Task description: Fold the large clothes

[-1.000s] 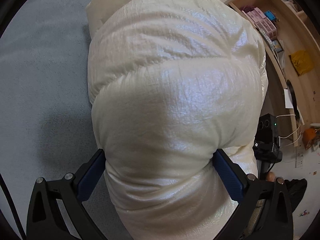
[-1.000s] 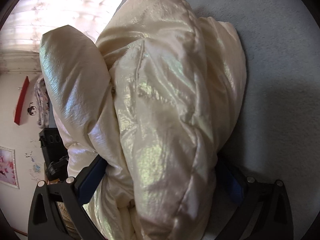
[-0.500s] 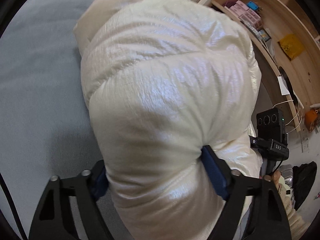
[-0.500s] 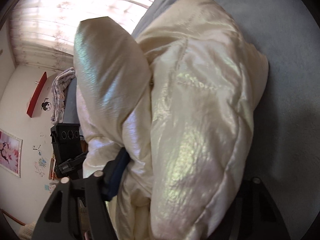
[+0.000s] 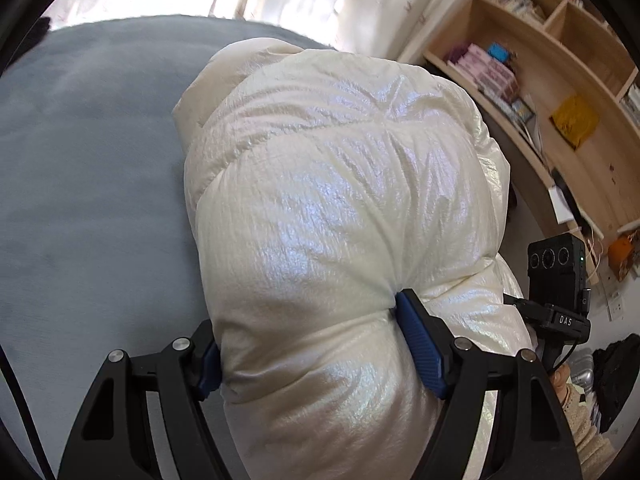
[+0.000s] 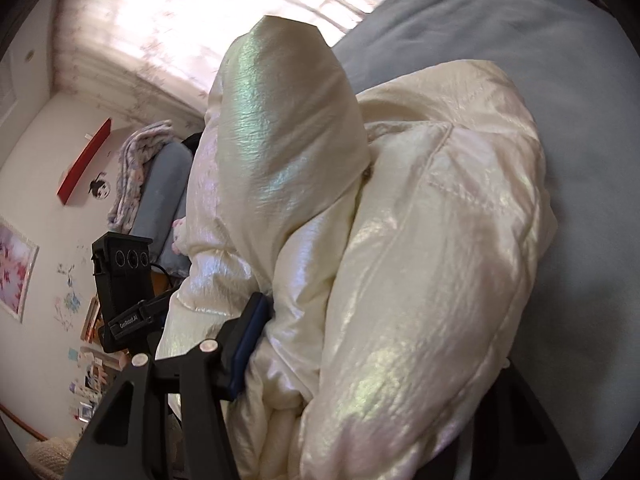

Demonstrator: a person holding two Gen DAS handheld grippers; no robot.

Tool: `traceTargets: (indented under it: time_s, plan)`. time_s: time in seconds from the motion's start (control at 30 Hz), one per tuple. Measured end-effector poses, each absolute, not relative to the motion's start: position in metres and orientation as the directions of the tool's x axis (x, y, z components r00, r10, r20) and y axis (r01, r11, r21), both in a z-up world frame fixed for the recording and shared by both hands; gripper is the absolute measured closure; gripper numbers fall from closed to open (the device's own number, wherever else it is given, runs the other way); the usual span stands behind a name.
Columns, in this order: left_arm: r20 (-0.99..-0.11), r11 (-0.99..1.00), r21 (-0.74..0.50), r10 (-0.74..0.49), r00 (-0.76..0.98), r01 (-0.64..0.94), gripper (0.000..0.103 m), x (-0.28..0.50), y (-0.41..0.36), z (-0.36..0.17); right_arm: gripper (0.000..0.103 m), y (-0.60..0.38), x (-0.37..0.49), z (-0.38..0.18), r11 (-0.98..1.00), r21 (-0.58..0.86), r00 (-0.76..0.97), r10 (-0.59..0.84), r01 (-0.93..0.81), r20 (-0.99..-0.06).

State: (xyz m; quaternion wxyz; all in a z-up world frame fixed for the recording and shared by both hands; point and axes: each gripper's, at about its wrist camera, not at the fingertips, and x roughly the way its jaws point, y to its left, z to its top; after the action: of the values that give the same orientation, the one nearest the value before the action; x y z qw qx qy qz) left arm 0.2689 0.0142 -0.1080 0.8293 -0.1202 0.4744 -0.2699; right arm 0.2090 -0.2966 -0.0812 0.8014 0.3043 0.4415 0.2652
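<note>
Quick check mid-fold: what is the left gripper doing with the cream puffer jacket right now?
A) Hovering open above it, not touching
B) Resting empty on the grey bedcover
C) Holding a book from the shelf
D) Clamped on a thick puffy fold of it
D: in the left wrist view the left gripper has both blue pads pressed into a bulging fold of the cream puffer jacket, with the fabric pinched in where the pads bite.

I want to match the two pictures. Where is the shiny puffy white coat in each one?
Left wrist view: the puffy white coat fills the middle, squeezed between the left gripper pads.
Right wrist view: the coat fills the middle and right, bunched up, clamped in the right gripper.
Shared landmark: the grey-blue bed cover under the coat, on the left in the left view, top right in the right view.
</note>
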Motion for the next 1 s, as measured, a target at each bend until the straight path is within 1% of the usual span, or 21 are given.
traceTargets:
  time_s: [0.13, 0.27, 0.37, 0.5, 0.67, 0.7, 0.77, 0.83, 0.9, 0.93, 0.97, 1.0]
  plan:
    - [-0.704, 0.851, -0.424, -0.525, 0.478, 0.311, 0.029, 0.278, 0.083, -0.062, 0.048, -0.245, 0.237, -0.056, 0.658, 0.717, 0.470, 0.720, -0.228, -0.511]
    - [-0.694, 0.885, -0.367, -0.465, 0.550, 0.285, 0.029, 0.298, 0.156, -0.026, 0.048, -0.183, 0.279, -0.046, 0.615, 0.732, 0.450, 0.764, -0.294, -0.462]
    - [-0.691, 0.904, -0.343, -0.426, 0.584, 0.253, 0.029, 0.321, 0.211, -0.011, 0.048, -0.137, 0.315, -0.042, 0.587, 0.740, 0.432, 0.790, -0.330, -0.435]
    - [-0.682, 0.919, -0.326, -0.392, 0.618, 0.223, 0.029, 0.355, 0.280, -0.011, 0.048, -0.067, 0.373, -0.047, 0.563, 0.743, 0.420, 0.810, -0.361, -0.410]
    - [-0.656, 0.912, -0.356, -0.399, 0.641, 0.203, 0.029, 0.419, 0.352, -0.046, 0.048, -0.021, 0.426, -0.078, 0.574, 0.729, 0.428, 0.804, -0.374, -0.413]
    - [-0.650, 0.908, -0.368, -0.405, 0.643, 0.200, 0.028, 0.427, 0.353, -0.053, 0.048, -0.010, 0.440, -0.088, 0.584, 0.720, 0.435, 0.797, -0.374, -0.420]
    - [-0.636, 0.898, -0.403, -0.415, 0.651, 0.179, 0.028, 0.449, 0.377, -0.084, 0.048, -0.003, 0.455, -0.108, 0.594, 0.713, 0.442, 0.789, -0.373, -0.427]
    - [-0.647, 0.900, -0.414, -0.398, 0.651, 0.139, 0.028, 0.463, 0.386, -0.122, 0.048, 0.008, 0.474, -0.135, 0.613, 0.713, 0.441, 0.774, -0.341, -0.455]
    - [-0.674, 0.901, -0.425, -0.376, 0.636, 0.082, 0.024, 0.472, 0.394, -0.163, 0.048, 0.026, 0.488, -0.163, 0.651, 0.693, 0.425, 0.747, -0.309, -0.512]
    - [-0.657, 0.890, -0.452, -0.381, 0.651, 0.066, 0.019, 0.472, 0.402, -0.177, 0.047, 0.027, 0.490, -0.177, 0.659, 0.689, 0.425, 0.740, -0.303, -0.521]
    - [-0.619, 0.871, -0.488, -0.397, 0.678, 0.064, 0.015, 0.469, 0.409, -0.186, 0.046, 0.026, 0.488, -0.182, 0.648, 0.696, 0.432, 0.748, -0.310, -0.504]
    - [-0.601, 0.860, -0.506, -0.408, 0.687, 0.068, 0.013, 0.466, 0.412, -0.191, 0.045, 0.024, 0.485, -0.186, 0.637, 0.702, 0.438, 0.756, -0.319, -0.486]
